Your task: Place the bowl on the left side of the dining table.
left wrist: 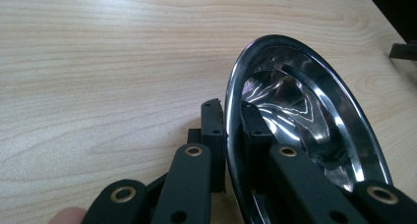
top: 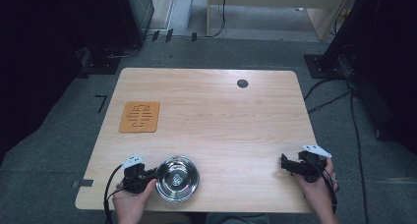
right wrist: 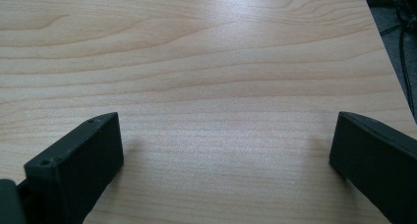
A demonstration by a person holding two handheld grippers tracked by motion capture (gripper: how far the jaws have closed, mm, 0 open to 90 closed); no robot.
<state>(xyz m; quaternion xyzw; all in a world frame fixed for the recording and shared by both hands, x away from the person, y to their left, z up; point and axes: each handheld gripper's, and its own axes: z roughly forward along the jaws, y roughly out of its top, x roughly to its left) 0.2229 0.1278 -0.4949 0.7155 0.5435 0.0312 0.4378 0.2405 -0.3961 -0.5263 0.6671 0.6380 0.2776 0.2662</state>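
Note:
A shiny steel bowl (top: 177,178) sits near the table's front edge, left of centre. My left gripper (top: 150,177) is shut on its left rim; in the left gripper view one black jaw lies outside the bowl (left wrist: 314,121) wall and the other inside, both pressing on the rim, with the left gripper (left wrist: 231,123) pinching it. The bowl looks tilted in that view. My right gripper (top: 284,163) rests low over the front right of the table, apart from the bowl. In the right gripper view the right gripper (right wrist: 226,135) stands open with bare wood between its jaws.
An orange square mat (top: 140,117) with cut slots lies on the wooden table (top: 211,116) at the left. A dark round cable port (top: 242,83) sits near the far edge. Cables trail on the floor to the right of the table.

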